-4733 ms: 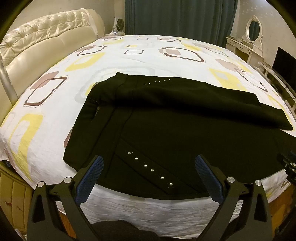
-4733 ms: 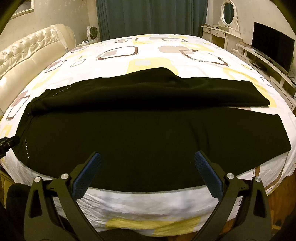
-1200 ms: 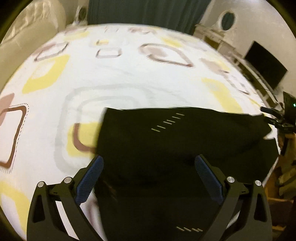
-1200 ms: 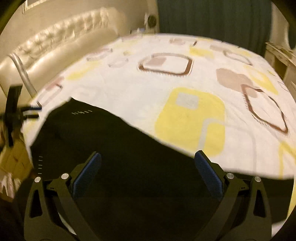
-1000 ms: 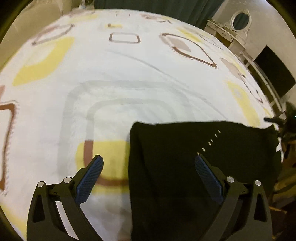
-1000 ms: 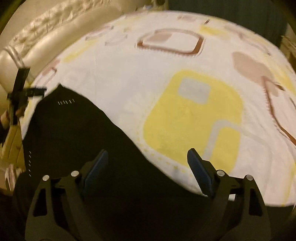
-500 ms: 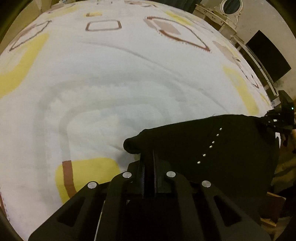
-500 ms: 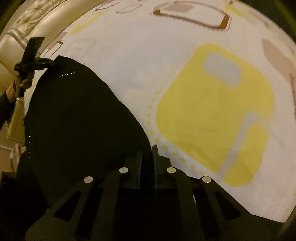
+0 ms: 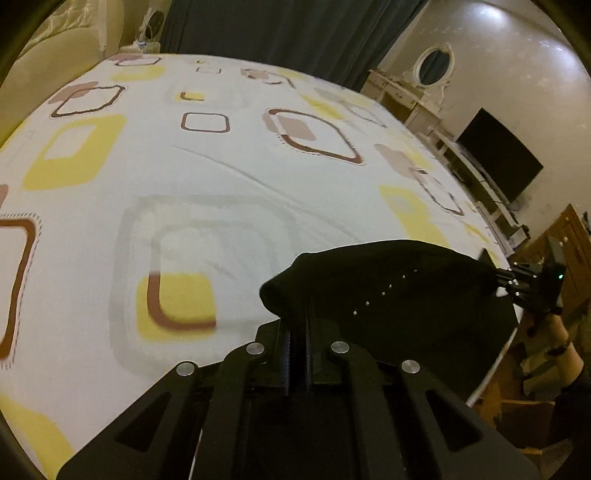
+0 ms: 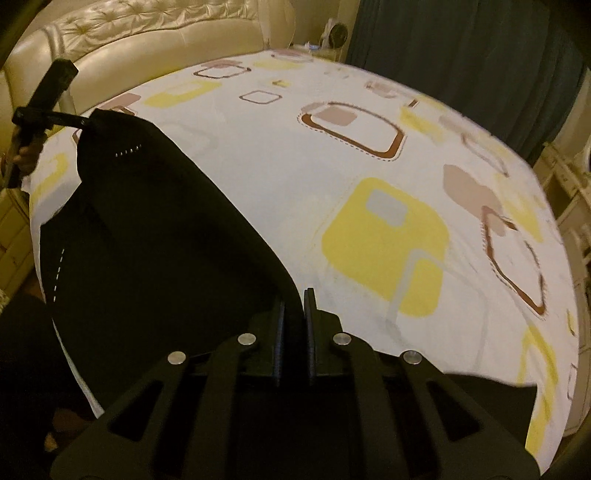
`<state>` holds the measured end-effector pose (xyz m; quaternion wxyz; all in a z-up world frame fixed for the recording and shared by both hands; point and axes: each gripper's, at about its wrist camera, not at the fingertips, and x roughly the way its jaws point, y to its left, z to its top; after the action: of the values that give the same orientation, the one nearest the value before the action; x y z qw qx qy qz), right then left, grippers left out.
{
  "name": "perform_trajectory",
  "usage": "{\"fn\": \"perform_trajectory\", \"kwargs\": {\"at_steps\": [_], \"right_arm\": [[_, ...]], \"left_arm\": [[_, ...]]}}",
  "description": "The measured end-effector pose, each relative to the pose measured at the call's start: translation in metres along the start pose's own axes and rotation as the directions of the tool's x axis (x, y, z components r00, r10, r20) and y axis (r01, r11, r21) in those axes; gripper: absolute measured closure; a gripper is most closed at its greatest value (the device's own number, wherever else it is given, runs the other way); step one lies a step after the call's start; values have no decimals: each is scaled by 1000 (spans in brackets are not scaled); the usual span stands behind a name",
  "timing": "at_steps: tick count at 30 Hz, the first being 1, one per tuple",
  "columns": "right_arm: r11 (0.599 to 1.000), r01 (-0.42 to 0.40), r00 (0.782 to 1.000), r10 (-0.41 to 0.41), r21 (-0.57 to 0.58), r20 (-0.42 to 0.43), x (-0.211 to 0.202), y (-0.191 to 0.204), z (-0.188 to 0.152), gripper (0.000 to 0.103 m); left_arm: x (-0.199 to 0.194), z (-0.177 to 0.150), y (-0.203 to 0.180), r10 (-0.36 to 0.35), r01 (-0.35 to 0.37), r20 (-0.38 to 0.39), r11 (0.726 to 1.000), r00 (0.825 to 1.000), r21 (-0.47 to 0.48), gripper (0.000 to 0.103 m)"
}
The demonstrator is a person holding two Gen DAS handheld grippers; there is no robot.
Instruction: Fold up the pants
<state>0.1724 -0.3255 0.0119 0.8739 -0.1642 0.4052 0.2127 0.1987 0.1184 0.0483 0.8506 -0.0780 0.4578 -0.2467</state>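
With both sets of fingers clenched on black cloth, the fold is in mid-carry. Nearest in the left wrist view, the left gripper (image 9: 297,328) pinches a bunched corner of the pants (image 9: 399,295), close by the row of pale studs; in the right wrist view the right gripper (image 10: 293,314) pinches the far edge lower down the leg. The cloth hangs between them in a loose sag, its near part still on the bed (image 10: 295,184) by the near side.

To do this step well, I judge both hands should travel at one height and one pace, keeping the held edge taut, so that the lifted layer lands square on the layer below.

Beyond the pants the patterned sheet lies bare and wide, so there is ample room. The headboard (image 10: 147,48), curtain (image 9: 288,29) and dresser (image 9: 413,99) stand well apart.
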Motion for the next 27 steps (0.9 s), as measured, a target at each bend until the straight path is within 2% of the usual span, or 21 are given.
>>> {"fn": "perform_trajectory", "kwargs": {"at_steps": [5, 9, 14, 19, 21, 24, 27], "right_arm": [[999, 37, 998, -38, 15, 41, -20, 35, -44, 94], [998, 66, 997, -66, -6, 50, -24, 64, -69, 94], [999, 54, 998, -54, -4, 19, -17, 86, -98, 94], [997, 58, 997, -61, -57, -50, -1, 109, -125, 93], [996, 71, 996, -74, -54, -52, 2, 115, -134, 93], [998, 61, 997, -61, 9, -39, -2, 113, -138, 90], [996, 17, 1000, -15, 86, -24, -12, 107, -142, 84]], "left_arm": [[-29, -54, -9, -2, 2, 1, 1000, 1000, 11, 98], [-36, -91, 4, -25, 25, 2, 998, 1000, -54, 98], [-33, -126, 12, -38, 37, -14, 993, 999, -113, 97], [-20, -149, 16, -21, 13, -54, 990, 998, -142, 96], [-13, -157, 18, -9, -2, -74, 989, 997, -146, 94], [-12, -165, 22, -20, 8, -71, 986, 997, -164, 89], [-21, -169, 24, -4, -6, -62, 988, 998, -152, 85]]}}
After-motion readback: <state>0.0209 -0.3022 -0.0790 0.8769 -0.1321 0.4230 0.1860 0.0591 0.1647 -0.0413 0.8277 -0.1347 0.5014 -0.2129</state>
